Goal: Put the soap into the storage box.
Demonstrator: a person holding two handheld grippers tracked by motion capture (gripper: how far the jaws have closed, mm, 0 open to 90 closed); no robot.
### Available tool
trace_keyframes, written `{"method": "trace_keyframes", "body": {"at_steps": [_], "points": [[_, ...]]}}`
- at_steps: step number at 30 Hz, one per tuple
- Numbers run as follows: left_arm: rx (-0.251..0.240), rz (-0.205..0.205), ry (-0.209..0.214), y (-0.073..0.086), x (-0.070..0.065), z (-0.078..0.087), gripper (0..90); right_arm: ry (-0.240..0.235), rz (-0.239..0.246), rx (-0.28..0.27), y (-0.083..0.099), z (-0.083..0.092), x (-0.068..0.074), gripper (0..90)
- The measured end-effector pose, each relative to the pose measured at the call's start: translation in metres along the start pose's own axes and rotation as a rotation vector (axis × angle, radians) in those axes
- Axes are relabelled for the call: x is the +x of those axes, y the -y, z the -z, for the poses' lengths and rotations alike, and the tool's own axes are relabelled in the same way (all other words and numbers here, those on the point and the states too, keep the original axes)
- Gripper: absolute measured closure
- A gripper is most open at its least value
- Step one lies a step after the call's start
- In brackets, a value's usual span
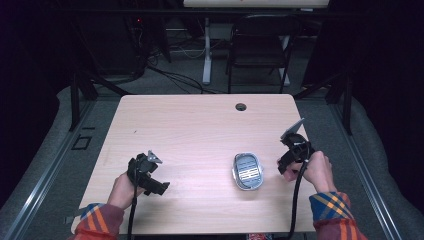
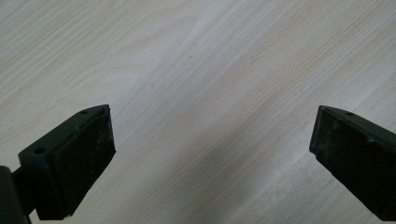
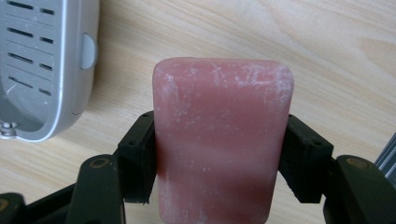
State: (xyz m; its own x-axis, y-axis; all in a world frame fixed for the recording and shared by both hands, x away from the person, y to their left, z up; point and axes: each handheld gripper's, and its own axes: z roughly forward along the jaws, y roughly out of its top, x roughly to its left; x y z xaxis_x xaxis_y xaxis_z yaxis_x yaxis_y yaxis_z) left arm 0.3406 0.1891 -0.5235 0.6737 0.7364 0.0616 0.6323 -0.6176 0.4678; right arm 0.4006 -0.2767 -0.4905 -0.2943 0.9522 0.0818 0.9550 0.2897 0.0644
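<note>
Soap dish on table, gripper each side

Soap dish [image 1: 248, 171] sits on the table [image 1: 200, 125], right of centre, toward the near edge. Right gripper [image 1: 286, 162] just right of it, bar of soap [image 3: 222, 140] between its jaws (above the tabletop). Left gripper [image 1: 159, 187] well apart to the left, near the front edge.

Light wood table [image 1: 200, 130] w/ cable hole [image 1: 241, 107] at far edge; grey slotted soap dish [image 1: 248, 171] lies nearer, slightly right of hole.
</note>
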Motion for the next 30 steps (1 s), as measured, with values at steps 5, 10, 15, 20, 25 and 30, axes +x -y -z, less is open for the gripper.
{"method": "trace_keyframes", "body": {"at_steps": [5,10,15,20,25,30], "points": [[-0.001,-0.001,0.0,0.0,0.0,0.0,0.1,0.0,0.017,0.0,-0.001,0.004,0.006,37.3],[0.0,-0.003,-0.001,-0.001,-0.001,0.0,0.1,-0.001,0.035,0.008,-0.003,0.006,0.011,37.3],[-0.003,-0.006,0.0,-0.001,-0.001,-0.001,0.1,-0.002,0.058,0.028,-0.004,0.009,0.015,37.3],[-0.004,-0.007,-0.002,-0.002,-0.001,-0.001,0.1,-0.004,0.053,0.009,-0.005,0.009,0.021,37.3],[-0.002,-0.007,0.001,-0.002,-0.001,-0.001,0.1,-0.008,0.073,0.018,-0.009,0.009,0.028,37.3],[-0.001,-0.008,0.001,-0.002,-0.001,-0.001,0.1,-0.006,0.096,0.025,-0.013,0.011,0.034,37.3]]}}
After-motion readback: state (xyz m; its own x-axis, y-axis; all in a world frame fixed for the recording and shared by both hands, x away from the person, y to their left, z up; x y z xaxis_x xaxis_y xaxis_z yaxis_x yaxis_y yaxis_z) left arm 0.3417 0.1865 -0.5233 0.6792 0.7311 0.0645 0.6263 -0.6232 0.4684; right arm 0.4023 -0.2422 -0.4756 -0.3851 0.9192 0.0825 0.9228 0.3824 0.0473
